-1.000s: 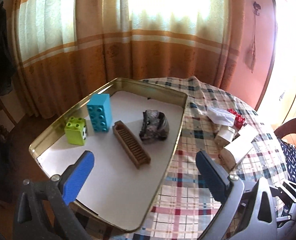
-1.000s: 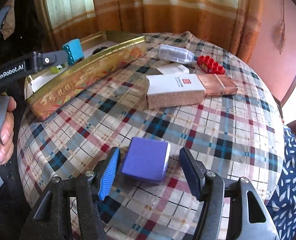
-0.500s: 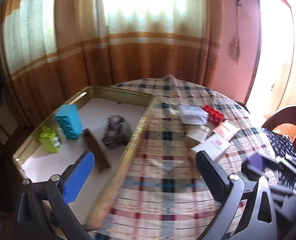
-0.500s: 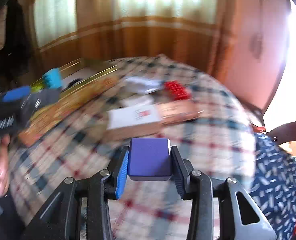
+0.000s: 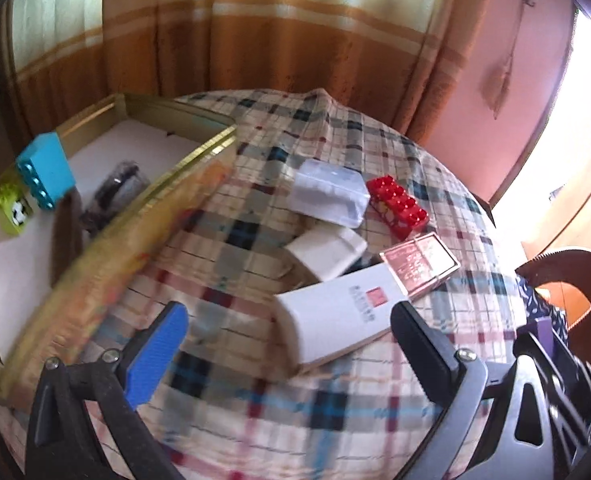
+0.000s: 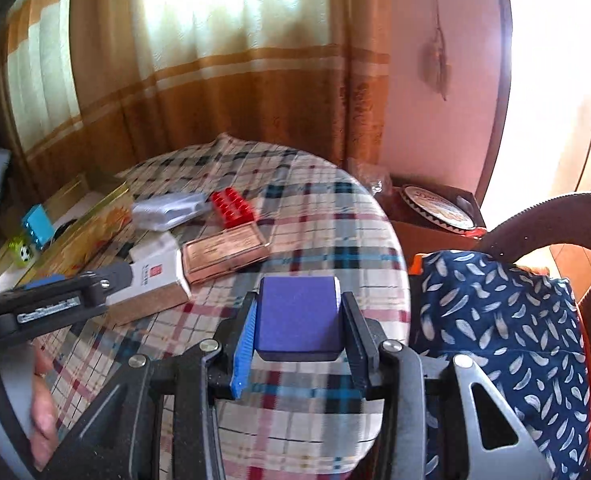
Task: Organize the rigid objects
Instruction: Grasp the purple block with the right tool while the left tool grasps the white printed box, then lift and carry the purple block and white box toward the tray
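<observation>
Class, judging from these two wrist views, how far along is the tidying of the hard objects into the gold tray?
Done: the blue brick and green brick sit in the gold tray. In hand: the right gripper clamps a purple block. Left: red brick and white box remain on the tablecloth.

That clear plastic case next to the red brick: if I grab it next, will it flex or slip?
The clear plastic case looks thin-walled and glossy, so it may flex and slip under a hard pinch. It seems light. It appears to lean on the white box, so lifting may nudge that box or the red brick.
</observation>
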A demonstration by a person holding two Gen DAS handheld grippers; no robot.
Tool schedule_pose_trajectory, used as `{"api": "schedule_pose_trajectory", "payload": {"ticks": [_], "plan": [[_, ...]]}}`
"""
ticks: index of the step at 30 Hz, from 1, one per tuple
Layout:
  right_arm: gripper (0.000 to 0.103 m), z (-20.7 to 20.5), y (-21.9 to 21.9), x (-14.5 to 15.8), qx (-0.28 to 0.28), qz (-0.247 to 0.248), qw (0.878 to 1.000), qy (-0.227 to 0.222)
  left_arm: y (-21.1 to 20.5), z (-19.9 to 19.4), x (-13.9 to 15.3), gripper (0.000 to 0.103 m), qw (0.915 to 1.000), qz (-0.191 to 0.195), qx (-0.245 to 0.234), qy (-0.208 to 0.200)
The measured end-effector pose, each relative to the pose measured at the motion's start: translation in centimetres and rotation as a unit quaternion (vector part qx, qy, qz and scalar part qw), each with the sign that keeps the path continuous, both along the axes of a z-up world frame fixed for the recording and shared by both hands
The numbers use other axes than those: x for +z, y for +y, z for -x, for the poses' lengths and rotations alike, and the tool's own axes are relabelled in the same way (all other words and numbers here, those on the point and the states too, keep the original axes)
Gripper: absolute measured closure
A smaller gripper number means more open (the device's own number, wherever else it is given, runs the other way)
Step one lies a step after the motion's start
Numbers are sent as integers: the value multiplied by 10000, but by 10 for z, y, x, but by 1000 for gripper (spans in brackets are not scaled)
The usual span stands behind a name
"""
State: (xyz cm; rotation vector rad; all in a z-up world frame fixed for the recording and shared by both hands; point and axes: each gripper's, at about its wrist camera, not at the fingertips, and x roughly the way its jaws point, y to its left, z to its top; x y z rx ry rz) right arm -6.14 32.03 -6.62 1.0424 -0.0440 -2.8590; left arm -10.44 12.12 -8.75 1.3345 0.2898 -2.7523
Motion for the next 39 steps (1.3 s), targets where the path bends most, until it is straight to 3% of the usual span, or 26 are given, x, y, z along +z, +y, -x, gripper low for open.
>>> {"api": "schedule_pose_trajectory", "payload": {"ticks": [5, 11, 15, 22, 31, 39], "plan": [[61, 2, 12, -1, -110, 140, 9998, 30, 33, 11, -4, 0, 9994, 335, -118, -22], [61, 2, 13, -2, -73, 220, 9997, 64, 50, 34, -28, 0, 9964, 625, -305, -481], [61, 0, 7, -2, 38, 207, 9997, 123, 41, 35, -23, 14, 9970, 527, -412, -376], [61, -2, -13, -3, 276, 171, 9994, 133, 26, 25, -21, 15, 9964, 387, -699, -298], [61, 5, -46, -2, 528, 148, 9984, 153, -9, 10, -22, 15, 9934, 518, -994, -250], [61, 16, -84, 10, 701, 214, 9969, 299, -23, -8, -8, 15, 9901, 837, -1091, 291]]}}
